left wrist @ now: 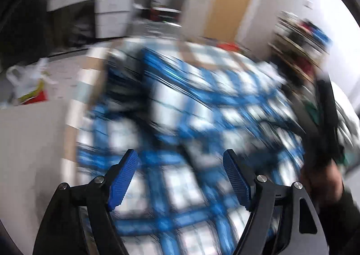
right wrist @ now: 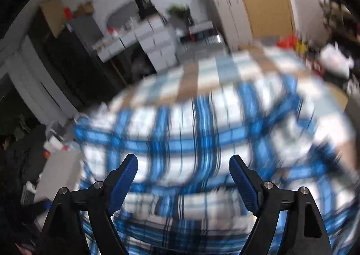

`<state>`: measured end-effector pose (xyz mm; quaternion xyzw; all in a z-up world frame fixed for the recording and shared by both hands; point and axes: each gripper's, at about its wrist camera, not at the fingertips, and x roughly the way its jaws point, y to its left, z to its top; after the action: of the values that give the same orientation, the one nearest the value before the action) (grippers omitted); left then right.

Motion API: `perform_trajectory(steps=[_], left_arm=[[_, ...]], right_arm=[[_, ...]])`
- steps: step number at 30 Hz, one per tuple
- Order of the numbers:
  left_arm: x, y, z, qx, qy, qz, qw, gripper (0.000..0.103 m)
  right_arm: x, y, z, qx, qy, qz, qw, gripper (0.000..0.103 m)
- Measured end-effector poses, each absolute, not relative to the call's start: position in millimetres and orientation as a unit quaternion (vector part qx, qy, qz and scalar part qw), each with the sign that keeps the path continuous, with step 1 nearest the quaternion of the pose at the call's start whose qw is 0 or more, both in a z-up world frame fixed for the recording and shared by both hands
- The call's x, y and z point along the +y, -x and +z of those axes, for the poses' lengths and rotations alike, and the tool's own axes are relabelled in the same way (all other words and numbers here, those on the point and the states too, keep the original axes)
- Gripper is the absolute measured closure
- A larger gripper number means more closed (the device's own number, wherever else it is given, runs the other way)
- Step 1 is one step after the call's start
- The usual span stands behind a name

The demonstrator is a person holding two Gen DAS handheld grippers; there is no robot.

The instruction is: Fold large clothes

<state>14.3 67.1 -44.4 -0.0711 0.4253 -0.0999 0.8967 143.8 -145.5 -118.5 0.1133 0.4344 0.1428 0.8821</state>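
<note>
lying below open jaws, plaid shirt point(left wrist: 202, 101)

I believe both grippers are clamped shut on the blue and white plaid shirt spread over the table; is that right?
Not quite. The left gripper and right gripper stand open above the plaid shirt, gripping nothing, as each wrist view shows. The shirt does lie spread over the table.

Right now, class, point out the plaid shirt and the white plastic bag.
plaid shirt point(right wrist: 202, 142): right wrist view, middle of the blue-and-white cloth.
white plastic bag point(left wrist: 24, 77): left wrist view, bag's body, on the floor.
</note>
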Motion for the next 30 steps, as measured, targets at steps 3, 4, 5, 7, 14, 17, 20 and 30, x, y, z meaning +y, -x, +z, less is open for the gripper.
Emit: perform_trajectory(steps=[3,4,5,7,14,17,20,30], left_arm=[[85,-50,-30,0.424,0.122,-0.075,0.894,0.028],[91,-63,-25,0.423,0.14,-0.057,0.893,0.028],[95,-72,-23,0.425,0.147,-0.044,0.892,0.028],[99,-101,-23,0.459,0.151,-0.028,0.875,0.028],[118,-151,-64,0.548,0.269,-0.015,0.791,0.045],[124,-137,-78,0.547,0.303,-0.036,0.78,0.082],[125,-117,-88,0.539,0.27,-0.034,0.797,0.082],[141,-109,-86,0.561,0.201,-0.013,0.803,0.046]], right_arm=[[-146,-151,-153,0.488,-0.091,0.125,0.859,0.022],[-147,-150,-161,0.499,-0.083,0.121,0.854,0.022],[-144,-145,-159,0.485,-0.063,0.121,0.864,0.025],[-134,-142,-160,0.483,-0.007,0.116,0.868,0.025],[-126,-136,-162,0.476,0.028,0.124,0.87,0.024],[-135,-136,-160,0.478,0.013,0.139,0.867,0.024],[-140,-139,-163,0.48,-0.006,0.146,0.865,0.024],[-137,-133,-166,0.5,0.022,0.145,0.854,0.024]])
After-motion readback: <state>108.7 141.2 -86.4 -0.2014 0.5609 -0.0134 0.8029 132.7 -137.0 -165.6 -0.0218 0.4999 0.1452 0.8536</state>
